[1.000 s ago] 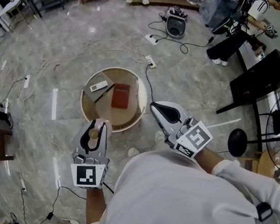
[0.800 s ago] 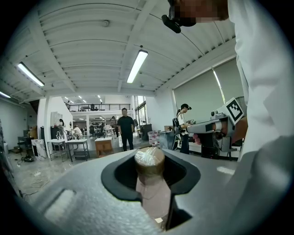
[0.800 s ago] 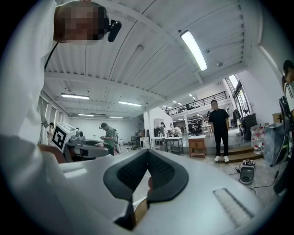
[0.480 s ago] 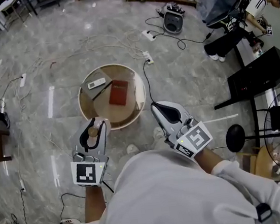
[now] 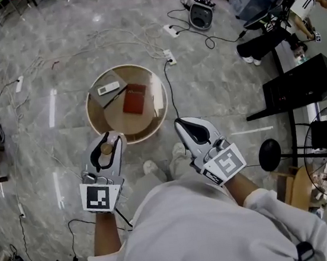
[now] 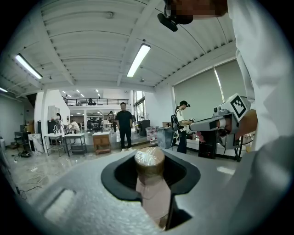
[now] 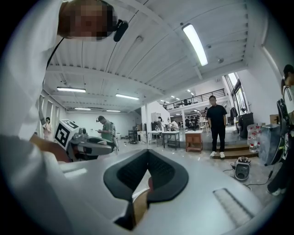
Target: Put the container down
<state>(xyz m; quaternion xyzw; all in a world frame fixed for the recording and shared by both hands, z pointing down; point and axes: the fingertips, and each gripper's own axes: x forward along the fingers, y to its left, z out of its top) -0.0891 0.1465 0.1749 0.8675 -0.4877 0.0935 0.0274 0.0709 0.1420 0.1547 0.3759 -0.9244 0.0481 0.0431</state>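
While the left gripper (image 5: 110, 141) clamps a smooth, pinkish cylindrical container (image 6: 149, 166) with a round brown cap (image 6: 149, 156), the right gripper (image 5: 184, 125) has its ribbed black jaws closed and empty.

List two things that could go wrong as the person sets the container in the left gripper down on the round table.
1. In the head view the container in the left gripper appears right over the round table's near rim. Released there, it may tip off onto the floor.
2. Farther in lie a remote and a red book. The container looks tall and narrow, so it might topple if it lands on one.
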